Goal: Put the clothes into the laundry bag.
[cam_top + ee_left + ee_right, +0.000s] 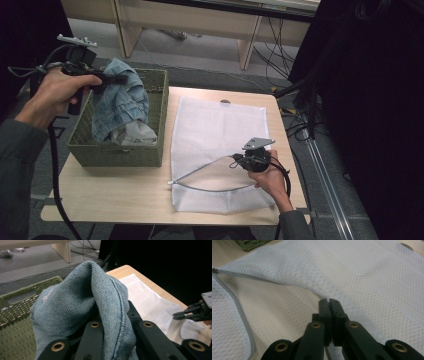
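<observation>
Table [125,195]: denim garment [82,305] hides left tongs' [120,79] tips

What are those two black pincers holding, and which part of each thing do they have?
Left gripper: a fold of the denim garment above the basket. Right gripper: the upper edge of the mesh bag's opening.

Faded blue denim garment [120,97], crumpled, hanging half out of green woven basket [150,155] at desk's left. White mesh laundry bag [215,125] flat on desk beside basket, grey zipper open, upper edge lifted.
</observation>
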`<state>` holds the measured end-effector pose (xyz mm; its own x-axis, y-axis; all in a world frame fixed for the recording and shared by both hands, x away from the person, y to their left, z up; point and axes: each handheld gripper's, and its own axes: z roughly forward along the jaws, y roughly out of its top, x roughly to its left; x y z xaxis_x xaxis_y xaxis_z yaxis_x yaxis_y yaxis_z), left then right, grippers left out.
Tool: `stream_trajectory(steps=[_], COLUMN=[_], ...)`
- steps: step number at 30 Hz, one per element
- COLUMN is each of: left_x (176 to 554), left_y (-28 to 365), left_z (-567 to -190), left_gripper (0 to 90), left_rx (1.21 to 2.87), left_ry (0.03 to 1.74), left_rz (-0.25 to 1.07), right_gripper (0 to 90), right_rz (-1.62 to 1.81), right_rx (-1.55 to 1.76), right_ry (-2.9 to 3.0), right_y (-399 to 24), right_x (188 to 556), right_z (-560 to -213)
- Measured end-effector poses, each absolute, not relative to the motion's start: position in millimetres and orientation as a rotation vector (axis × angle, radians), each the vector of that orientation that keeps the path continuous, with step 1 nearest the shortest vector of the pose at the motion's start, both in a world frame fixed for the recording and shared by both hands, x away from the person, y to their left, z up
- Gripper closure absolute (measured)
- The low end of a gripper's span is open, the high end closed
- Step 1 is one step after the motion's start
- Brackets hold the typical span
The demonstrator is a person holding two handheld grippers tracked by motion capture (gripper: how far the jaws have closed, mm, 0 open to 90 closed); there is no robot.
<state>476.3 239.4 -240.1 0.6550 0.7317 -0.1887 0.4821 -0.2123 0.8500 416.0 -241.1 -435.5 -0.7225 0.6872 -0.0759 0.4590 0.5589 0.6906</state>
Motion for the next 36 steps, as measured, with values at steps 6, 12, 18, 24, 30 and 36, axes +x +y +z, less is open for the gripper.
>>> stream_trajectory(steps=[6, 12, 18, 24, 30, 36], left_x=[466, 449, 423, 406, 398, 389], left_y=[233, 217, 198, 172, 147, 123], left_z=[-223, -206, -183, -189, -205, -217], left_gripper=[79.8, 79.9, 80.0, 79.9, 79.9, 79.8], left_rx=[1.854, 1.868, 1.866, 1.876, 1.888, 1.924], left_ry=[0.921, 0.847, 0.754, 0.675, 0.624, 0.564], left_rz=[0.278, 0.262, 0.241, 0.173, 0.139, 0.142], right_gripper=[89.8, 89.8, 89.8, 89.8, 89.8, 89.8], right_rz=[0.945, 0.951, 0.954, 0.956, 0.96, 0.96], right_rx=[0.941, 0.953, 0.956, 0.949, 0.948, 0.95], right_ry=[2.458, 2.453, 2.452, 2.44, 2.437, 2.436], right_y=[-241, -241, -241, -242, -242, -242], right_x=[416, 417, 416, 416, 417, 417], right_z=[-436, -436, -436, -436, -436, -436])
